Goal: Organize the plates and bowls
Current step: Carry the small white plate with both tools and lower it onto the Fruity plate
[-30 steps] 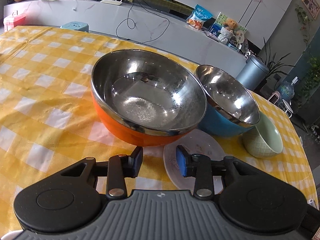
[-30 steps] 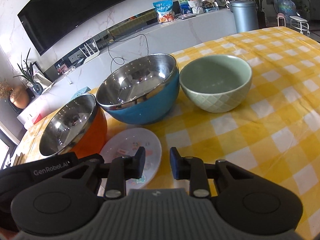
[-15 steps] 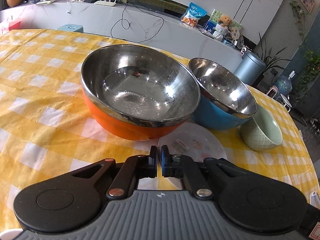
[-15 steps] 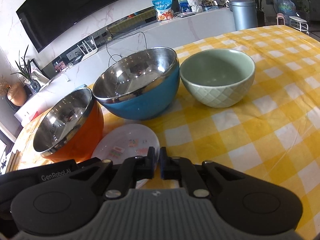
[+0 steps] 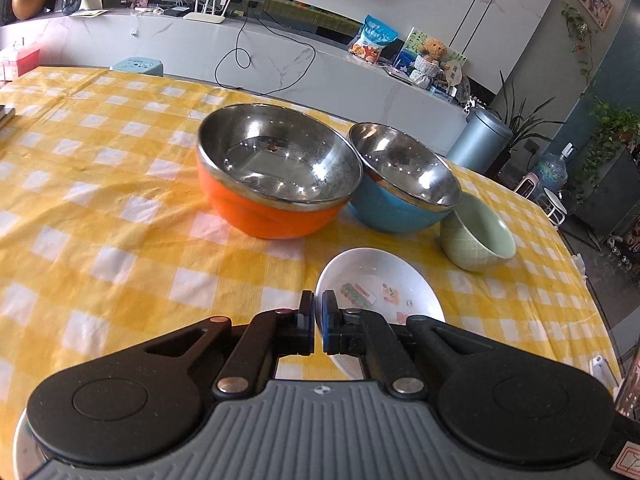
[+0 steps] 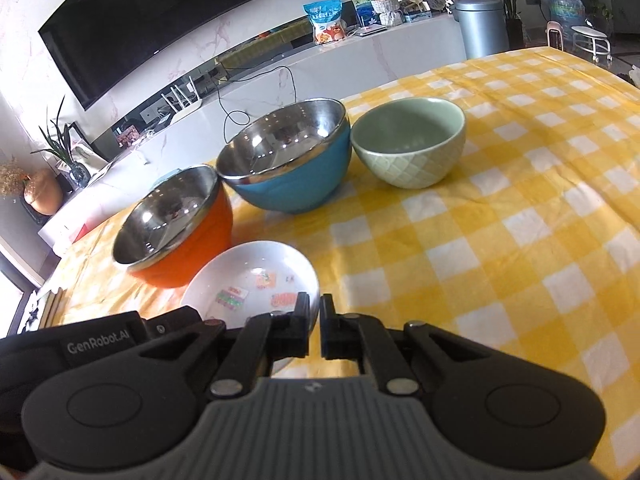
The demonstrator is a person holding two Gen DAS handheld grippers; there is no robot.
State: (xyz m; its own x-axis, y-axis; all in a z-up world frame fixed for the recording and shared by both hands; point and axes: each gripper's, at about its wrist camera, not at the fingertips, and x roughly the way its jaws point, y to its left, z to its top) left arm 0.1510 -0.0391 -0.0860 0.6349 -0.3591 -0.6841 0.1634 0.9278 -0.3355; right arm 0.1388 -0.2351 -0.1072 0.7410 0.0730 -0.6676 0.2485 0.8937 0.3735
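Left wrist: yellow-checked tablecloth (image 5: 120, 208), marble counter (image 5: 280, 68); both jaws clamped on white plate (image 5: 384, 280) rim.

Orange bowl (image 5: 276, 184), blue bowl (image 5: 402, 184): shiny steel inside; tablecloth (image 5: 100, 220): matt cloth.

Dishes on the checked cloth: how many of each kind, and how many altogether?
Steel-lined bowls: 2, the orange bowl and the blue bowl
Ceramic bowls: 1, the green bowl
Plates: 1, the white plate, its rim pinched by the left gripper and the right gripper
Total: 4
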